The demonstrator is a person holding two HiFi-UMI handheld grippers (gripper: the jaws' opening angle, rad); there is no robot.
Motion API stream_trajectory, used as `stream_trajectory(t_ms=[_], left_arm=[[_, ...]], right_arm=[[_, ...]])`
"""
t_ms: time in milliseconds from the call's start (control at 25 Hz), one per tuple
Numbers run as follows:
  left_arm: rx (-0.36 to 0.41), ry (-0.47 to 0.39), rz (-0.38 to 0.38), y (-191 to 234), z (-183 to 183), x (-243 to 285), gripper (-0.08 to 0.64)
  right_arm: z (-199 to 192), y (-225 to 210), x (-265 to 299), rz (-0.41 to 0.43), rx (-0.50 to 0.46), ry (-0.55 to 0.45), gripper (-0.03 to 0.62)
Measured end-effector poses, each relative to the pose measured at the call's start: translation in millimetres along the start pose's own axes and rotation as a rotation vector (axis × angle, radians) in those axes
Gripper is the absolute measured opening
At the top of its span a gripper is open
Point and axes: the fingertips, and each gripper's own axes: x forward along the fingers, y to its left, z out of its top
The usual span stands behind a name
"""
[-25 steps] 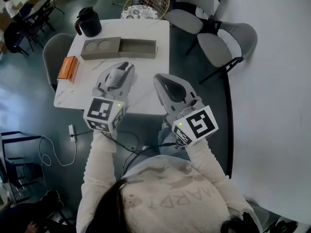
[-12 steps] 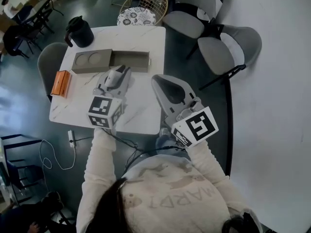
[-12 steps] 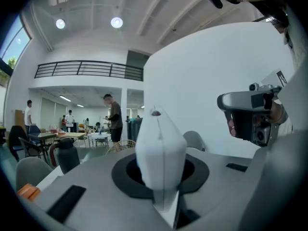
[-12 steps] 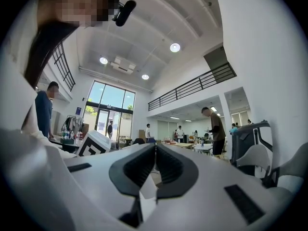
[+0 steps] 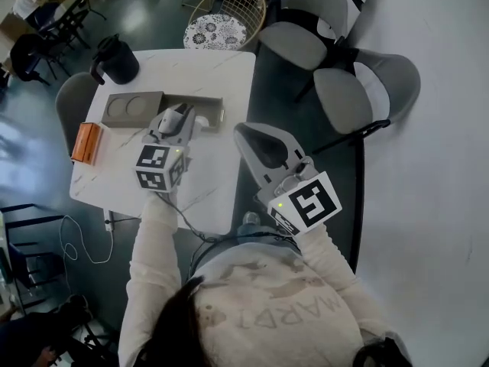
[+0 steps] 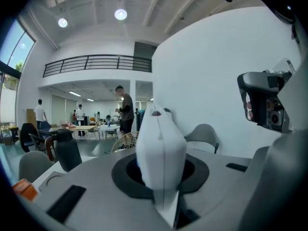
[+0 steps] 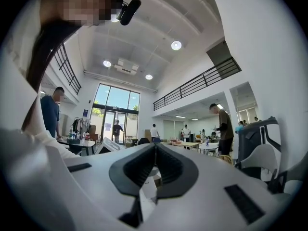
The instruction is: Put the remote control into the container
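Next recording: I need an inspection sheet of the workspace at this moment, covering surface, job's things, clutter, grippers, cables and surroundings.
Surface: white marbled table, mostly bare.
Job's things: remote control held in the left gripper, not yet in the grey container.
Clutter: black jug; orange box at the table's left edge.
Grippers: left gripper shut on the remote control, at the container; right gripper shut, empty, beyond the table's right edge.
Cables: white cable on the floor; dark cable by the person's arms.
Surroundings: grey chairs, wire chair, people in the hall behind.
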Motion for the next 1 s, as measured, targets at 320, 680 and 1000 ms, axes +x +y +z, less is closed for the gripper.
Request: stream_trajectory(t_ms=[320, 680, 1000], left_arm=[[0.000, 0.049, 0.037, 8.2, -9.8, 33.7, 0.069], [-0.050, 0.072, 0.007, 36.5, -27.7, 64.3, 0.069], [-0.169, 0.063, -0.017, 59.4, -52.2, 85.7, 0.069]], right_arm=[[-6.0, -30.3, 4.9, 0.026, 0.041, 0.000, 0.020], [-19.8, -38.9, 22.4, -0.009, 0.059, 0.043, 0.020], [-32.1, -36.5, 41.2, -0.048, 0.053, 0.084, 0.020]])
